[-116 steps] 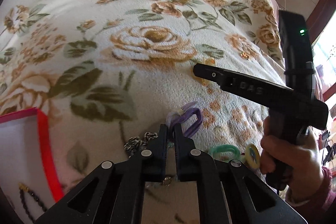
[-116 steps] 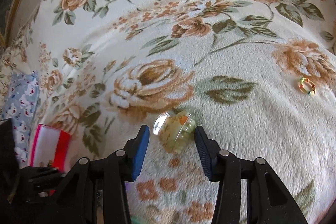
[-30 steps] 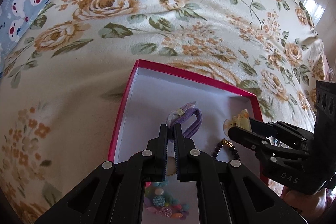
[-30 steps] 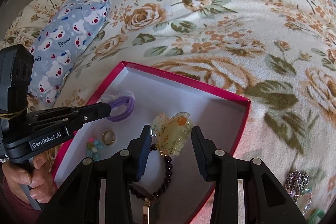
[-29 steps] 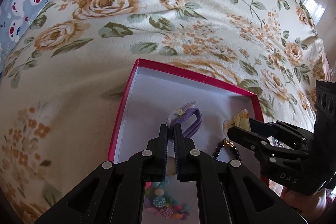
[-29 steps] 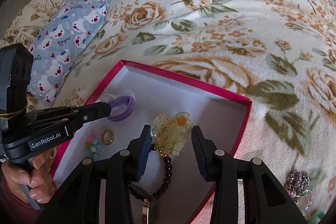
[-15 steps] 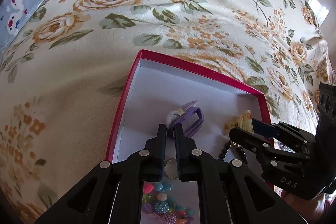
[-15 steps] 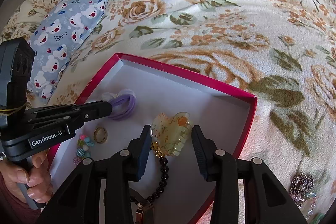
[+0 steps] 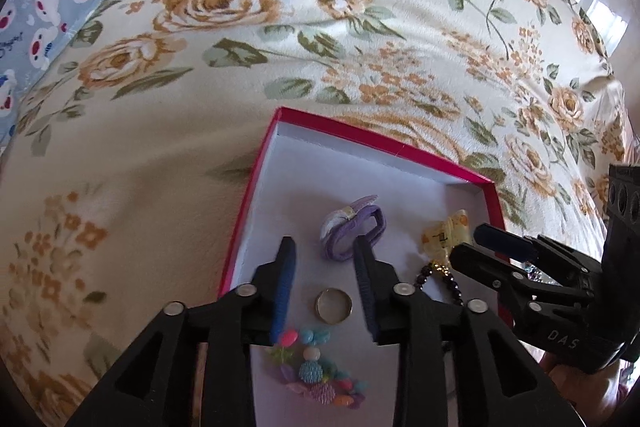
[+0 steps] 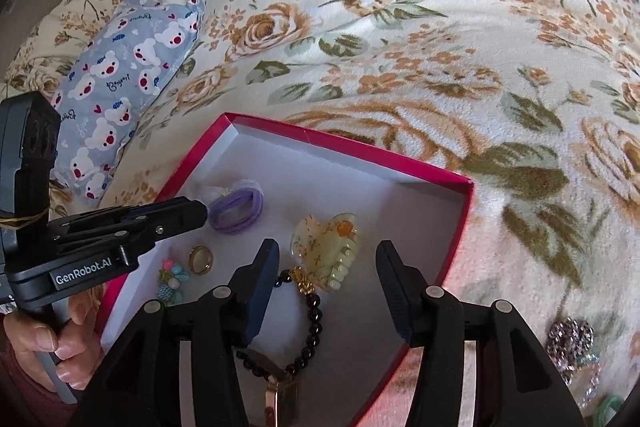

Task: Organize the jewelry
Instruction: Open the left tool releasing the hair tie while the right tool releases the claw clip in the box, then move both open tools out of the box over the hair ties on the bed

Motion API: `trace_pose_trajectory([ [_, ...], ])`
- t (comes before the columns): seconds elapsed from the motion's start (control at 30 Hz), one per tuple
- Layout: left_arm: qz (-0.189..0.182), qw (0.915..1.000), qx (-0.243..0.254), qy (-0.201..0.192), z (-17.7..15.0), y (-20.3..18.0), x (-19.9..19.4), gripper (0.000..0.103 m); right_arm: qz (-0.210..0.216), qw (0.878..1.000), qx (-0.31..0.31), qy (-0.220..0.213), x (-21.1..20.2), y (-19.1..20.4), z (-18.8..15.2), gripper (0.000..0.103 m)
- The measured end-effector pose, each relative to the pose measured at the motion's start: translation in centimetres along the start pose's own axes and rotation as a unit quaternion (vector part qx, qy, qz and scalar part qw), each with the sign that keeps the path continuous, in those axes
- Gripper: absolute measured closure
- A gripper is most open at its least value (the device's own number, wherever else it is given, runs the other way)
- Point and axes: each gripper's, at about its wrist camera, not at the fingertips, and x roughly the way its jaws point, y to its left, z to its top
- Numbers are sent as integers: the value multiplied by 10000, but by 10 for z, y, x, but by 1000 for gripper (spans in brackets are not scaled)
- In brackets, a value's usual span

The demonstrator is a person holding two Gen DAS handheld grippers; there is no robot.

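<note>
A red-rimmed box [image 9: 384, 146] with a white floor lies on the floral blanket; it also shows in the right wrist view [image 10: 348, 142]. My left gripper [image 9: 325, 259] is open, and the purple hair tie [image 9: 352, 231] lies loose on the box floor just beyond its tips. My right gripper [image 10: 328, 265] is open over the yellow-green heart hair claw [image 10: 326, 247], which rests in the box. A gold ring [image 9: 334, 305], a colourful bead bracelet [image 9: 316, 373] and a black bead bracelet [image 10: 308, 311] lie in the box too.
A blue bear-print pillow [image 10: 120, 67] lies left of the box. A silver chain [image 10: 570, 339] and a green ring [image 10: 610, 409] lie on the blanket [image 10: 400, 27] right of the box. A hand [image 10: 48, 339] holds the left gripper's handle.
Both grippers have opened. The purple hair tie and the hair claw, held half a second ago, now lie loose in the box.
</note>
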Motion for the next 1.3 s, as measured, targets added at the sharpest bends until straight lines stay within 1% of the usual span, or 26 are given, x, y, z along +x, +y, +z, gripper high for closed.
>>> trace_pose_trajectory([
  [0.03, -3, 10000, -24, -55, -2, 0, -6, 65, 31, 10000, 21, -44, -5, 0, -2, 45],
  [0.17, -101, 9997, -141, -177, -13, 1, -27, 62, 90, 9997, 98, -227, -29, -1, -11, 43],
  [0.27, -172, 9993, -242, -211, -24, 2, -41, 51, 99, 9992, 181, -356, -46, -4, -20, 43],
  [0.3, -215, 9991, -281, -237, -27, 2, -46, 45, 93, 9989, 215, -413, -53, -4, -23, 43],
  [0.33, -281, 9987, -315, -270, -32, 1, -51, 42, 86, 9986, 253, -466, -59, -6, -27, 43],
  [0.53, -474, 9983, -281, -183, -54, -8, -69, 40, -3, 9965, 489, -675, -89, -16, -55, 41],
  [0.6, -535, 9980, -294, -153, -59, -11, -71, 38, -82, 9951, 632, -760, -99, -22, -67, 40],
  [0.73, -673, 9974, -273, -11, -72, -19, -72, 38, -164, 9918, 918, -878, -117, -37, -92, 40],
  [0.87, -780, 9968, -147, 74, -82, -30, -75, 38, -396, 9892, 1030, -962, -139, -52, -118, 40],
  [1.03, -898, 9958, 66, 136, -87, -50, -78, 38, -717, 9829, 1326, -1058, -165, -76, -149, 40],
  [1.2, -986, 9943, 324, 233, -91, -73, -75, 38, -919, 9772, 1544, -1128, -181, -93, -170, 40],
  [1.3, -1019, 9932, 449, 346, -94, -87, -69, 38, -998, 9747, 1622, -1167, -186, -102, -176, 40],
])
